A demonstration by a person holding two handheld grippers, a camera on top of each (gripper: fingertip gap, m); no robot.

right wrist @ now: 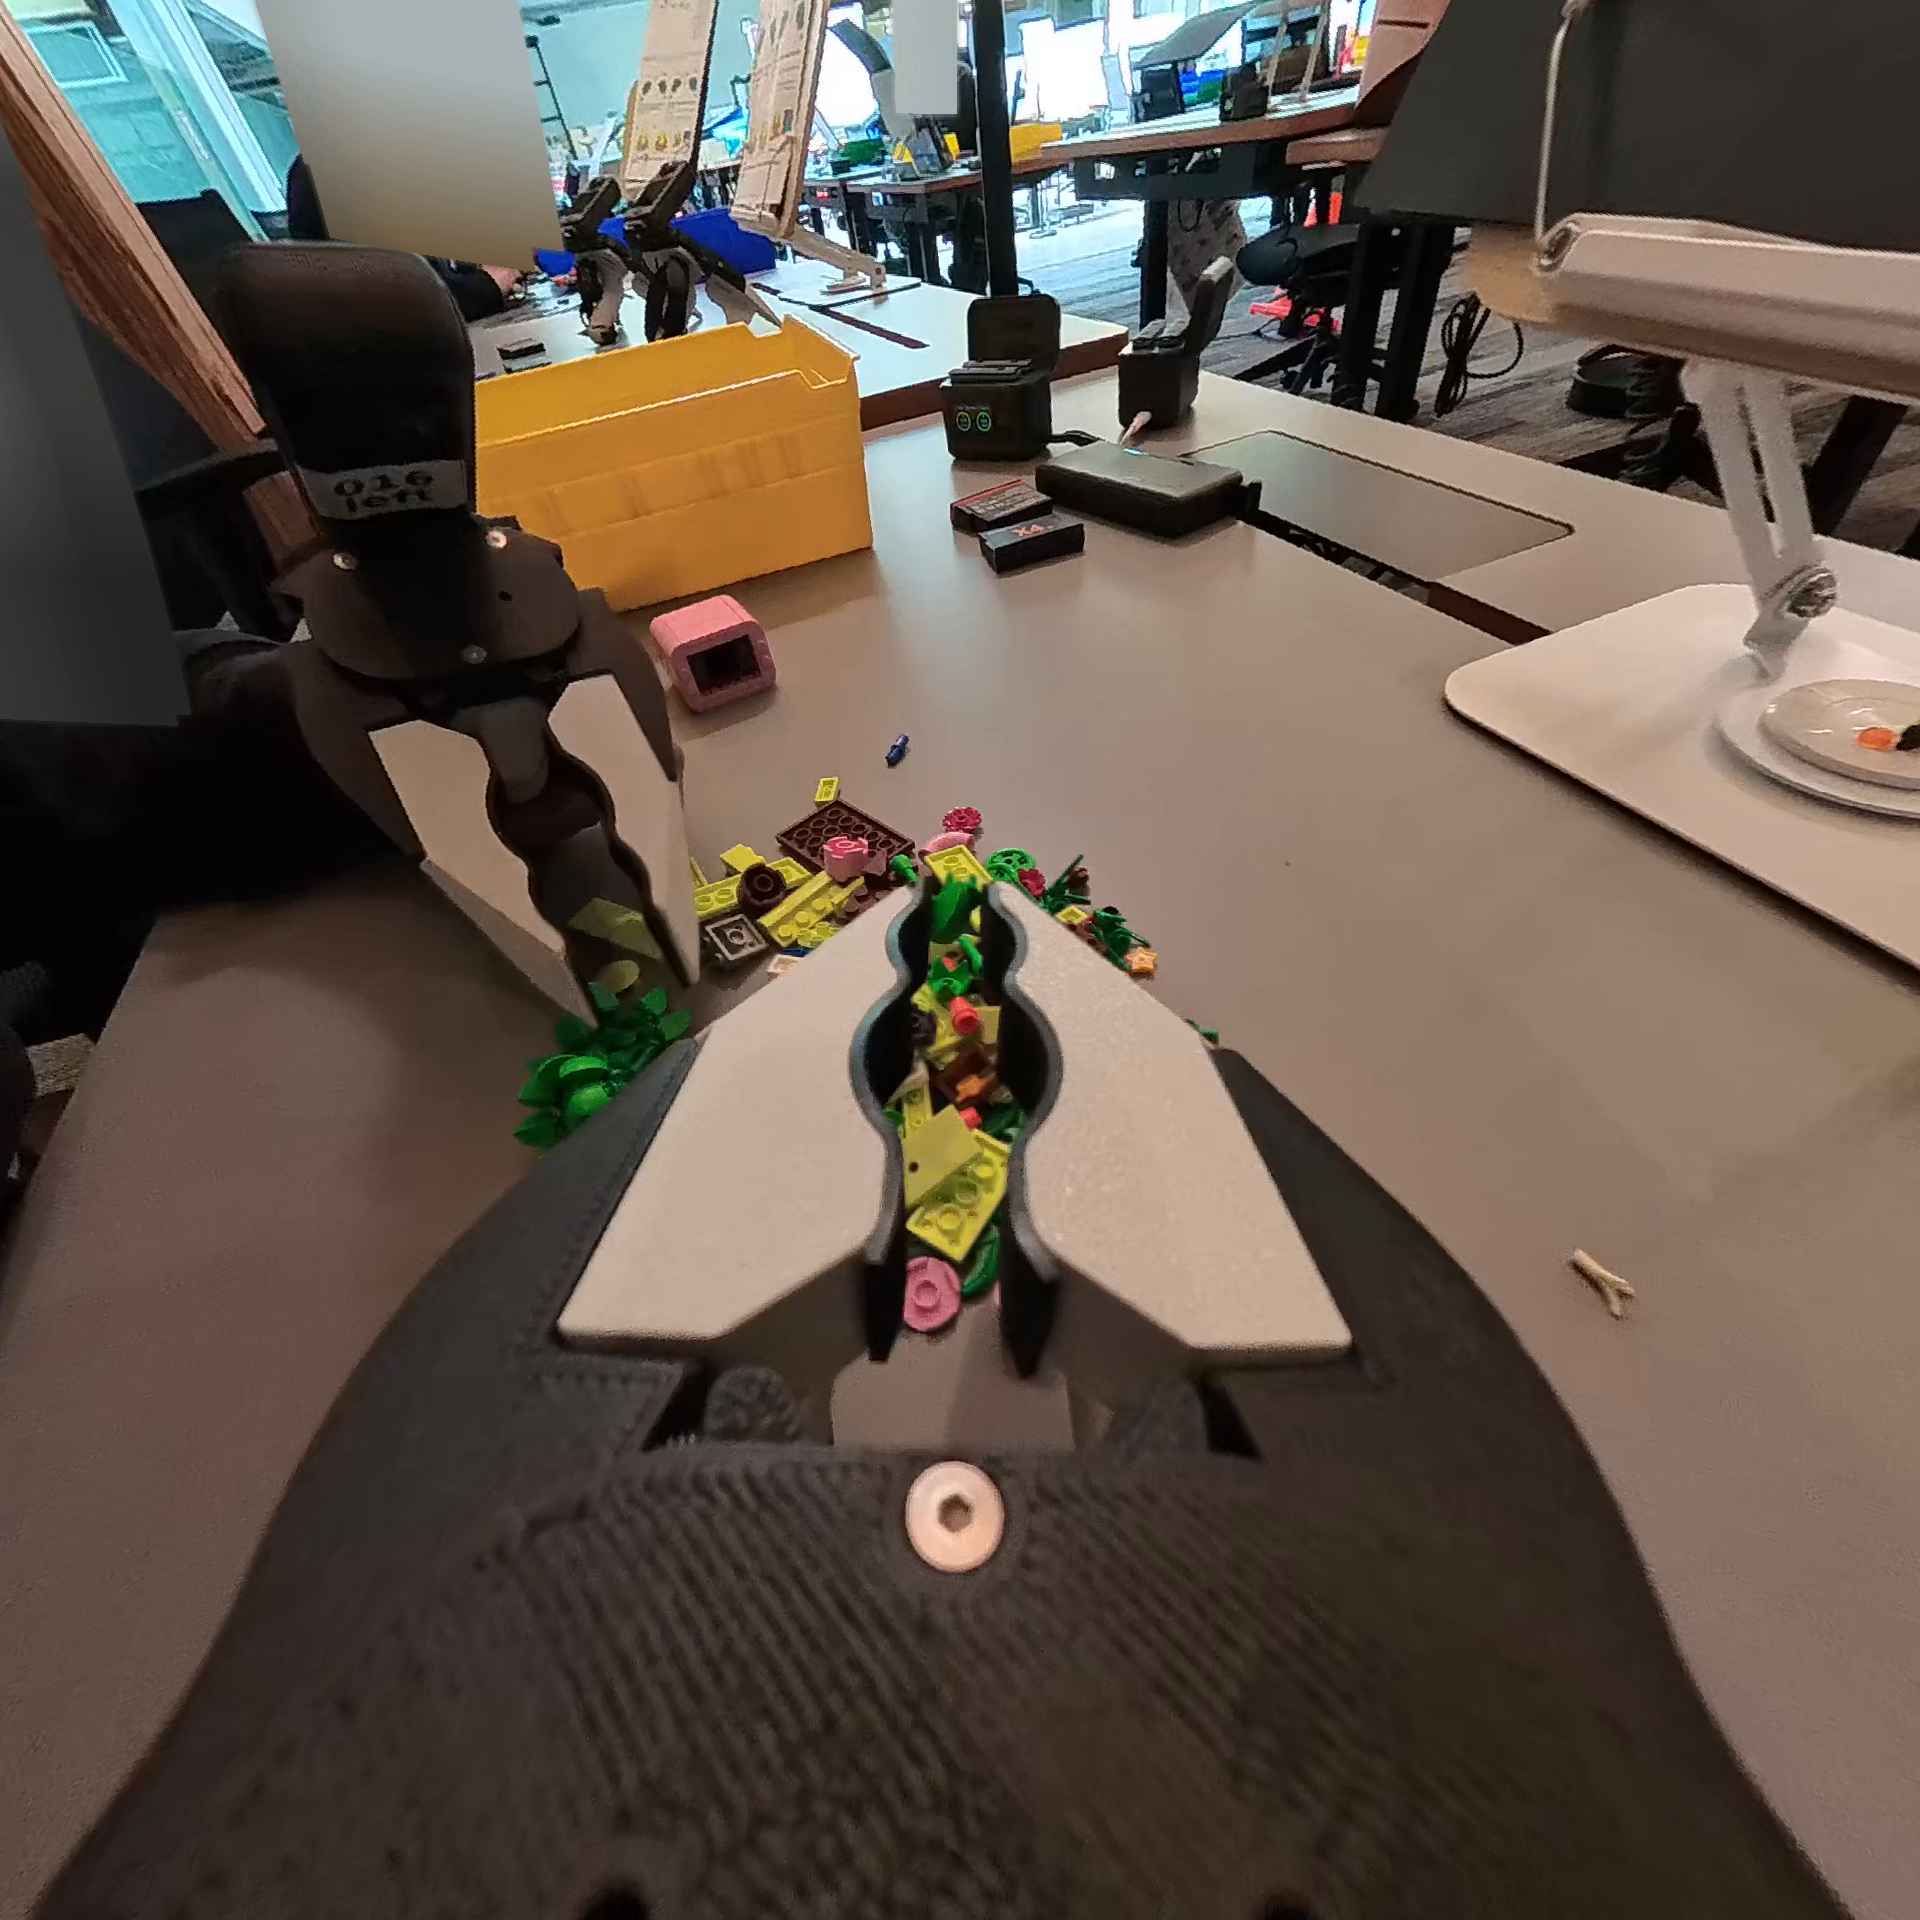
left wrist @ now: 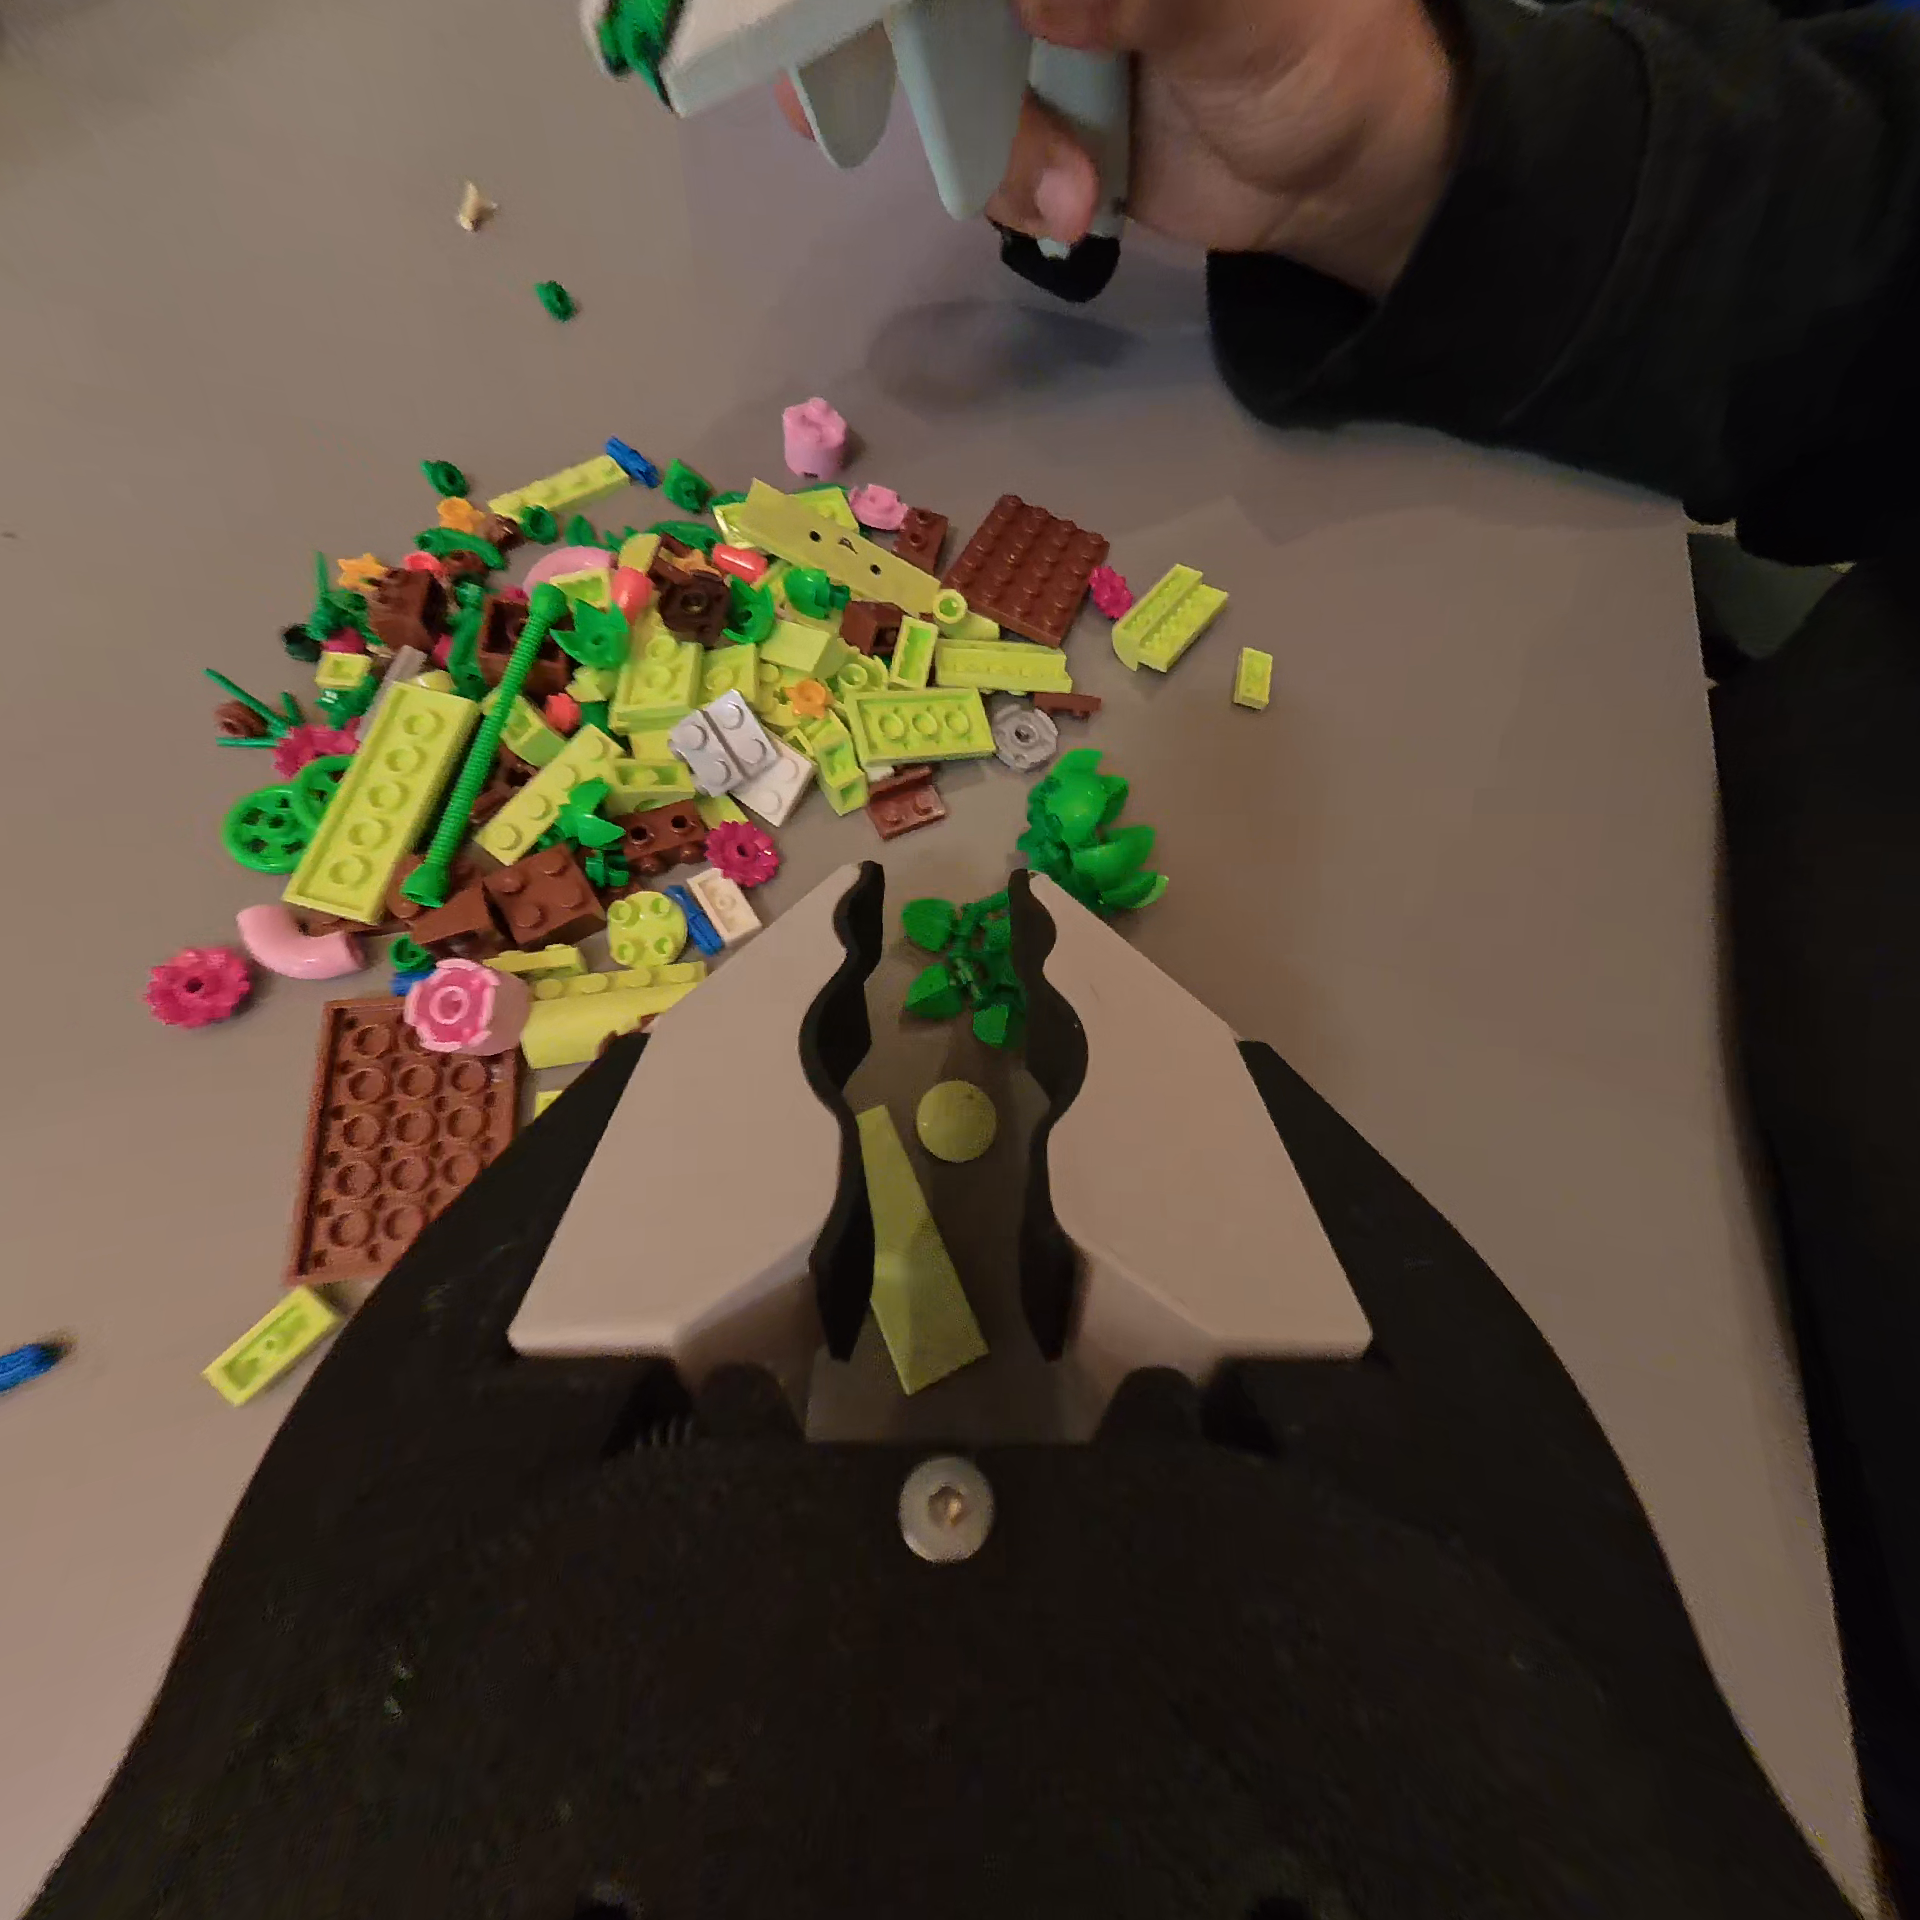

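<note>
Grey surface (left wrist: 1351,727). Brick pile (left wrist: 644,727): mostly lime, w/ brown, green, pink, magenta, bits of blue & orange. Brown studded plate (left wrist: 400,1132). Yellow bin (right wrist: 665,457). Pink cube (right wrist: 715,652). Left claw (left wrist: 943,883) & right claw (right wrist: 954,902): grey fingers, black bodies.

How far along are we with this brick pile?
Little looks done: only a green leafy cluster sits beside the brick pile. In hand: right gripper shut on a small green piece; left gripper open over a leafy stem. Left: the whole mixed pile.
</note>
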